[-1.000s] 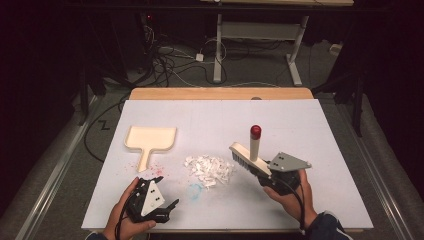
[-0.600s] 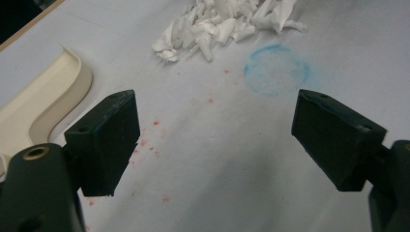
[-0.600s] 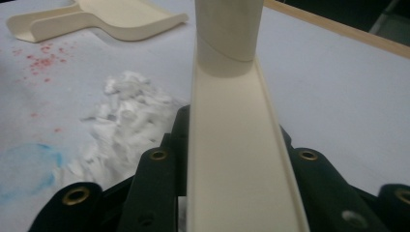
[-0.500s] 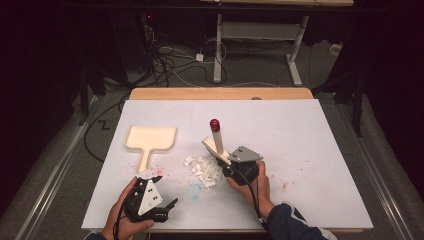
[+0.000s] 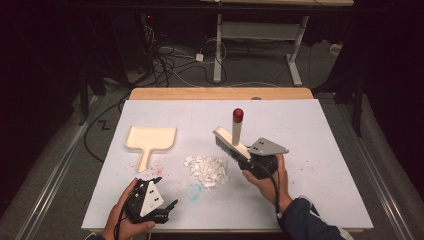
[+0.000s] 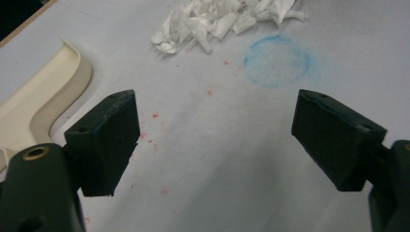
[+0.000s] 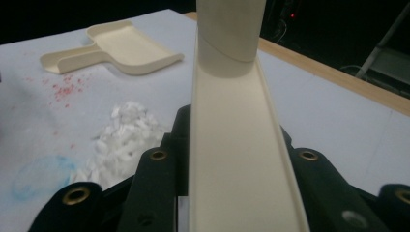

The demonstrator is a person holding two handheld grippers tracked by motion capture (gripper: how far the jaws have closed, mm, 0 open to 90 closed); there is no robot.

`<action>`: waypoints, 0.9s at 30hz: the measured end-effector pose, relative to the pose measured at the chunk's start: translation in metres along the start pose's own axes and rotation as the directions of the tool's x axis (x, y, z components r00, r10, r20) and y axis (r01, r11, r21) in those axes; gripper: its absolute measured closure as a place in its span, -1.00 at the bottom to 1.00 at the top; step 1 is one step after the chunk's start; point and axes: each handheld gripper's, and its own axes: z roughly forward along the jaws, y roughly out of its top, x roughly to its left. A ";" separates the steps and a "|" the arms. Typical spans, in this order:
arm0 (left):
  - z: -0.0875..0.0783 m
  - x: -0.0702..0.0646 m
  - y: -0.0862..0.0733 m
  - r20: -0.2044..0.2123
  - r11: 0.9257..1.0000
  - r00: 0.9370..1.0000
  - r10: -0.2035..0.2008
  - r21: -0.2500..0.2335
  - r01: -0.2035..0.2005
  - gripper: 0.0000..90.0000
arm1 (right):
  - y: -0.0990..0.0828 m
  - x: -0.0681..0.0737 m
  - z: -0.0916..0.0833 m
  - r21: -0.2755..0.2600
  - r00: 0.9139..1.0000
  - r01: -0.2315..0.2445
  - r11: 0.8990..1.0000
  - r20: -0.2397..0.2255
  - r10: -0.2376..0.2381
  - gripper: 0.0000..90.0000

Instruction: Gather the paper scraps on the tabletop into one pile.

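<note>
A cream brush (image 5: 229, 142) with an upright red-tipped handle (image 5: 237, 116) stands just right of a pile of white paper scraps (image 5: 206, 168). My right gripper (image 5: 248, 159) is shut on the brush's back end, and the brush body (image 7: 237, 145) runs away from me between the jaws. The scraps (image 7: 123, 140) lie to its left. A cream dustpan (image 5: 150, 140) lies flat at the left of the table. My left gripper (image 5: 165, 192) is open near the front edge with nothing between its fingers (image 6: 109, 140). Ahead of it I see the scraps (image 6: 227, 19) and the dustpan handle (image 6: 43, 96).
The white table sheet (image 5: 310, 130) has a blue smear (image 5: 194, 190) in front of the pile and red specks (image 5: 156, 167) by the dustpan handle. A wooden strip (image 5: 220, 93) runs along the far edge. Cables and a desk frame are on the dark floor beyond.
My right gripper carried the brush left up to the paper pile, then back to the right of it. The left gripper stayed in place.
</note>
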 end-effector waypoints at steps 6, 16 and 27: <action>0.002 -0.002 0.001 0.000 1.000 1.000 0.007 0.010 -0.007 -0.64 | -0.016 -0.011 -0.029 0.083 0.999 0.001 0.997 -0.036 0.002 0.52; 0.005 -0.003 0.003 0.017 1.000 1.000 0.014 0.008 -0.015 -0.64 | -0.033 0.011 -0.009 0.158 0.997 0.028 0.987 -0.080 -0.015 0.52; 0.004 -0.001 0.001 0.013 1.000 1.000 0.007 0.006 -0.007 -0.64 | -0.014 0.016 -0.020 0.092 0.993 0.070 0.993 -0.106 -0.061 0.52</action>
